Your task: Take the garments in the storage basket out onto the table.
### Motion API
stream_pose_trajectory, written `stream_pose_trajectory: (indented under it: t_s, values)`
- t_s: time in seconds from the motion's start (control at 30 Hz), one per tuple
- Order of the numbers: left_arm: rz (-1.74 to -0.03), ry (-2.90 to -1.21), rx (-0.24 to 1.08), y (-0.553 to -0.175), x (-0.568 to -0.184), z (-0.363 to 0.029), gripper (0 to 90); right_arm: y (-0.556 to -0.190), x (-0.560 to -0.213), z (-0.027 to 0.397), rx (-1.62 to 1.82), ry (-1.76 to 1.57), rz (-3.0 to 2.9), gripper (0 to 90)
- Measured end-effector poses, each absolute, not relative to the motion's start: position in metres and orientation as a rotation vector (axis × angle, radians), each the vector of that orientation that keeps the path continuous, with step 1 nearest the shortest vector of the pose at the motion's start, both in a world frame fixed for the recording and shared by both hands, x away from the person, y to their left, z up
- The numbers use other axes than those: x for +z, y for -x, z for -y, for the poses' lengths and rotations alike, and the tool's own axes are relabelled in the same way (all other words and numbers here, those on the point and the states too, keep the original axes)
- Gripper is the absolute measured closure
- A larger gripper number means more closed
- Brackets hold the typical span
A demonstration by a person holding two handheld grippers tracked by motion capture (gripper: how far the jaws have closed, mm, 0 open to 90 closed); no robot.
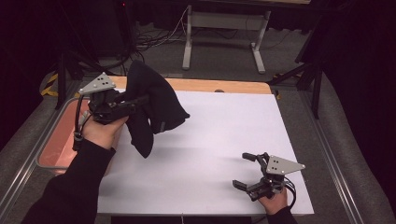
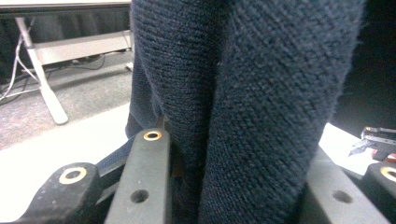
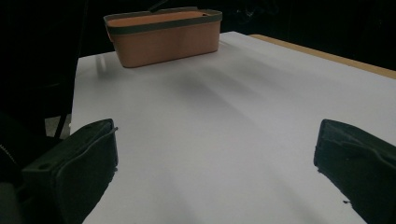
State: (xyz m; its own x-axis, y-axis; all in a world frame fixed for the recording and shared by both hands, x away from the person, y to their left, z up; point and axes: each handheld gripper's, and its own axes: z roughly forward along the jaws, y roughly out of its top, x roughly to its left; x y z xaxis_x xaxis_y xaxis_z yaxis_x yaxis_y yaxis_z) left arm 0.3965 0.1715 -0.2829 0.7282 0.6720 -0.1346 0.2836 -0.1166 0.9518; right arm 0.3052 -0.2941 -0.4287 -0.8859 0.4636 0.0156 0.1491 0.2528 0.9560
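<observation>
High view recorded one dark knitted garment, navy to black, held off the table by the left gripper. Fabric: ribbed knit, thick, folded into several hanging lobes; a small pale tab showed near its lower edge. One lobe rose above the gripper, the longest drooped below it toward the white table surface without clearly touching. Left gripper view showed the garment as close-set navy knit pressed between both jaws, so the left gripper was closed on the cloth. The left hand, in a black sleeve, carried that gripper.

Count: one garment; two grippers; one bin.

Right gripper sat well apart from the garment, low over the table, jaws spread wide with nothing between them. Right gripper view confirmed the wide gap, white table between the jaws. Ahead of the right gripper, across the table, stood one salmon-coloured bin with a dark rim; in the high view the bin lay just beside and under the left forearm.
</observation>
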Motion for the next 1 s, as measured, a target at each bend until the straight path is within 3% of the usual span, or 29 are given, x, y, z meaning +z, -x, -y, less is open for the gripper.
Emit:
stream_pose_trajectory:
  t_s: [1.0]
  values:
    - [-0.78, -1.733, 0.331, -0.418, -0.346, -0.104, 68.8, -0.301, -0.429, 0.298, 1.669, -0.578, -2.25, 0.5]
